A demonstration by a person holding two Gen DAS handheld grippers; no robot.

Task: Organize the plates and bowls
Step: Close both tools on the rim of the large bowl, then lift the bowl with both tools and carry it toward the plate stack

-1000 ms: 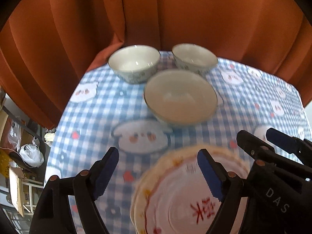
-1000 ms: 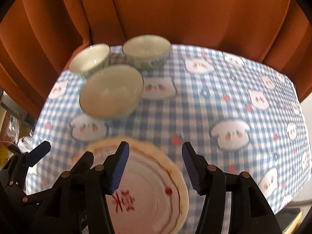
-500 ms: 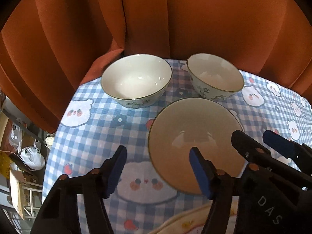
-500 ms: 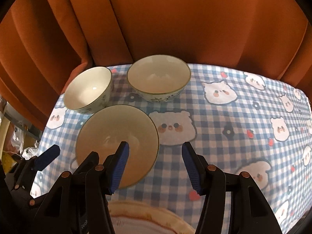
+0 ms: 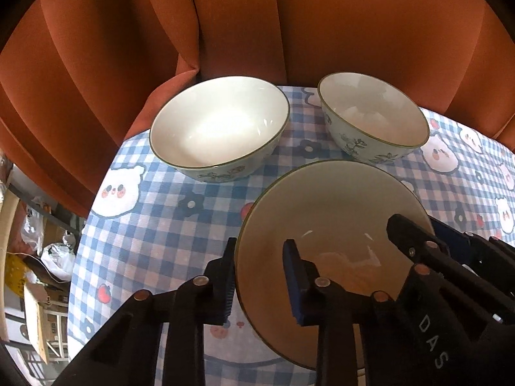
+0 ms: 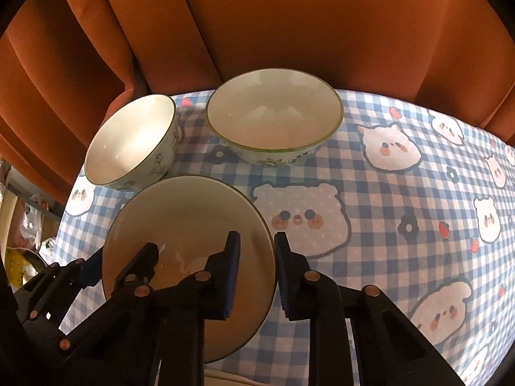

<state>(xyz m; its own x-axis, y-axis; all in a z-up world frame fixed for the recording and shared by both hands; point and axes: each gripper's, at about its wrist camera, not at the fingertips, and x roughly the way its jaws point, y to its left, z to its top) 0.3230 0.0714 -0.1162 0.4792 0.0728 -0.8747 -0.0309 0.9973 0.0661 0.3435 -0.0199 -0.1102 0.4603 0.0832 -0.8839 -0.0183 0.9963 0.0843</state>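
Far left: a white bowl with blue flowers (image 5: 219,122), standing the right way up on the blue checked cloth with bear faces (image 5: 154,225), close to the back edge by the orange curtain (image 5: 257,16). Not touched by any claw.

Next, the left claw (image 5: 259,276). About half open, holding nothing yet. One blue pad (image 5: 227,289) just outside the rim of the near bowl (image 5: 328,212), right up against it, and the other pad down inside the bowl, a little way off the wall. Set over the rim like that to pinch the thin edge, most likely.

In the middle, the near bowl itself: empty, plain inside, sitting on the cloth in front of the other two and near them both.

Behind it to the right, a second flowered bowl (image 5: 370,112), also empty and upright. Probably kept close together for stacking one inside another.

Last, the right claw (image 6: 257,267). Also part open, with a smaller gap, gripping nothing. One pad inside the near bowl, one just outside its right rim. Two claws on two sides, maybe to lift the bowl level without tipping. No pinch yet, so no lift yet.
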